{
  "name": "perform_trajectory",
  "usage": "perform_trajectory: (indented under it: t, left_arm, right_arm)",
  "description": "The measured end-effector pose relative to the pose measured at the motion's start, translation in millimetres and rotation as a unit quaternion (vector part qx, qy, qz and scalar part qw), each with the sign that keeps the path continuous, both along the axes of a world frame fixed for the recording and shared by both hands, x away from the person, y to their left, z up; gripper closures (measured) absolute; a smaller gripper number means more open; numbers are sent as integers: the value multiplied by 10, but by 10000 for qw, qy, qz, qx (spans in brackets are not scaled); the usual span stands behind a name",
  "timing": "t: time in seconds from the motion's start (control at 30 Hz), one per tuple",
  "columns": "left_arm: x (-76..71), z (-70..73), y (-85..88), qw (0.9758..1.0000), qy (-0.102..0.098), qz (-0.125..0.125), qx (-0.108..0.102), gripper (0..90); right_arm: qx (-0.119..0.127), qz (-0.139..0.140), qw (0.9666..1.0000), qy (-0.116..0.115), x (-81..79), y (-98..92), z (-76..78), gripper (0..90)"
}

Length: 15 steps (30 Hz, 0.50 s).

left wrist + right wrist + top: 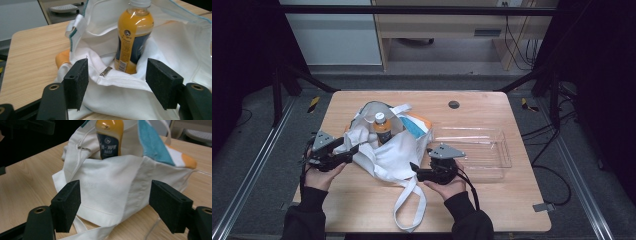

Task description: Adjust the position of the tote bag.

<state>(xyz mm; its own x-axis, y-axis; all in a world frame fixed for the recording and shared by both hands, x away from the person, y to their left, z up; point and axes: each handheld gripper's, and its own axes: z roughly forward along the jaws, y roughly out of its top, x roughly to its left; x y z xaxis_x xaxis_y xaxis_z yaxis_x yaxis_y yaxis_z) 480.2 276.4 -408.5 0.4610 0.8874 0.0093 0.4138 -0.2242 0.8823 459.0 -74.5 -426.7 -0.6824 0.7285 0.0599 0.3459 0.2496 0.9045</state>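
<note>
A white cloth bag lies slumped on the wooden table with its mouth gaping. An orange juice bottle with a dark label stands upright inside it. My left gripper is at the bag's left edge. In the left gripper view its jaws stand open on either side of the bag's rim, the pads clear of the cloth, with the bottle beyond. My right gripper is at the bag's near right corner. Its jaws are open in front of the bag, and nothing is held.
A teal, white and orange cloth item sticks out of the bag's right side. A clear plastic tray stands right of the bag. The bag's long strap loops toward the table's near edge. A dark round hole marks the far side.
</note>
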Motion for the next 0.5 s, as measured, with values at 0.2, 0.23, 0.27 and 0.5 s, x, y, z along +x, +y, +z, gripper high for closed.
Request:
perform_trajectory:
  t: [0.2, 0.23, 0.27, 0.5]
  left_arm:
    - [-31, 35, -62, 9999, -62, -83, 58, 339]
    - [-31, 35, -71, 9999, -48, -102, 58, 338]
    - [-32, 32, -80, 9999, -49, -110, 73, 338]
    - [-31, 31, -149, 9998, -35, -178, 88, 333]
  right_arm:
    - [133, -152, 9997, -126, -42, -289, 48, 211]
    - [152, -175, 9996, -133, -47, -350, 44, 207]
    - [159, -201, 9996, -138, -51, -413, 38, 204]
    - [208, -399, 9989, -136, -115, -806, 1, 181]
